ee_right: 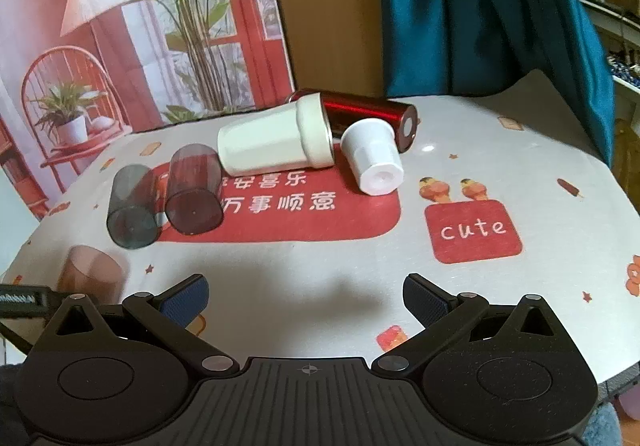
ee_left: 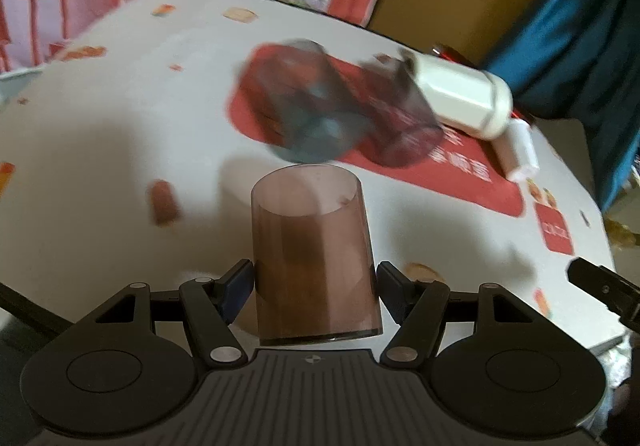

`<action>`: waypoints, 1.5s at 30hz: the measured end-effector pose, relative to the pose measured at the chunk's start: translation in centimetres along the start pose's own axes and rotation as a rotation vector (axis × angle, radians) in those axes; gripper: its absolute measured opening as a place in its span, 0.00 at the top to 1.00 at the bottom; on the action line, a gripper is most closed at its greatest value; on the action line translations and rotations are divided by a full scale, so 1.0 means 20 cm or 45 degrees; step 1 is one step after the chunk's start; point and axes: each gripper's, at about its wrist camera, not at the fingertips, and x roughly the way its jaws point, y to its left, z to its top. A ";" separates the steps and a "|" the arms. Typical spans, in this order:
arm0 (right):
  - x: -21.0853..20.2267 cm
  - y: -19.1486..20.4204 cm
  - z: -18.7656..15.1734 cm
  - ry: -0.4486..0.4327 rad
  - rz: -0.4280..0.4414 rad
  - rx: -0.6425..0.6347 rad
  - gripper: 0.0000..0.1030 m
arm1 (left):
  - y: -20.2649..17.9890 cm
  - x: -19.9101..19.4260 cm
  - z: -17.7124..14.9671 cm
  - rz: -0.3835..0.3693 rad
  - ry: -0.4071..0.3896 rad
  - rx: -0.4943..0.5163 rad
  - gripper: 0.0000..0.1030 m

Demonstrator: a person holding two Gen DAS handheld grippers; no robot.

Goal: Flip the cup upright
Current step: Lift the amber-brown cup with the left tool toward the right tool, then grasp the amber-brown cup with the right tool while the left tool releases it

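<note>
Between the pads of the left tool (ee_left: 315, 288) a brown translucent cup (ee_left: 314, 254) was seen, standing mouth up, its base low in front of the tool's body. Both pads (ee_left: 240, 284) were set close against the cup's sides, though whether they pressed on it or stood just clear could not be told from the left wrist view, which was blurred by motion. In the right wrist view the same cup (ee_right: 90, 276) was made out at the far left, upright on the counter (ee_right: 304, 262), with part of the left tool beside it. The right tool (ee_right: 306, 300) was held wide, nothing between its fingers, low over the near part of the counter. Farther back, on a red patch (ee_right: 320, 221) of the printed cloth, a grey cup (ee_right: 132, 207) and a dark red cup (ee_right: 192, 191) were lying on their sides, touching or nearly so, bases turned toward the right camera. Behind them a large white cup (ee_right: 276, 139) lay on its side, and just beside it a small white cup (ee_right: 374, 155) lay tilted, base toward the camera. A red metal cylinder (ee_right: 368, 113) lay behind both white cups, against them. A red square marked "cute" (ee_right: 474, 232) was printed to the right, well apart from the cups. A teal curtain (ee_right: 480, 5) hung behind the counter.
</note>
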 end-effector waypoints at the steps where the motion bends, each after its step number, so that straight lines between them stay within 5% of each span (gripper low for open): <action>1: -0.01 -0.01 0.00 -0.008 -0.004 0.005 0.00 | -0.04 0.01 0.00 -0.008 0.004 0.004 0.32; 19: -0.10 -0.31 -0.01 -0.064 -0.124 0.202 0.00 | -0.73 0.25 -0.07 -0.195 0.055 0.233 0.32; 29: -0.11 -0.29 0.01 -0.074 -0.165 0.191 0.00 | -0.60 0.17 -0.02 -0.188 -0.017 0.143 0.13; 36: -0.11 -0.21 0.03 -0.062 -0.134 0.127 0.00 | -0.34 -0.04 0.11 -0.077 -0.193 0.019 0.06; 42: -0.04 -0.16 0.09 0.013 -0.061 0.088 0.00 | -0.14 -0.23 0.09 0.222 -0.337 0.089 0.04; 45: 0.01 -0.11 0.13 0.045 -0.037 0.064 0.00 | -0.04 -0.34 0.05 0.325 -0.396 0.016 0.00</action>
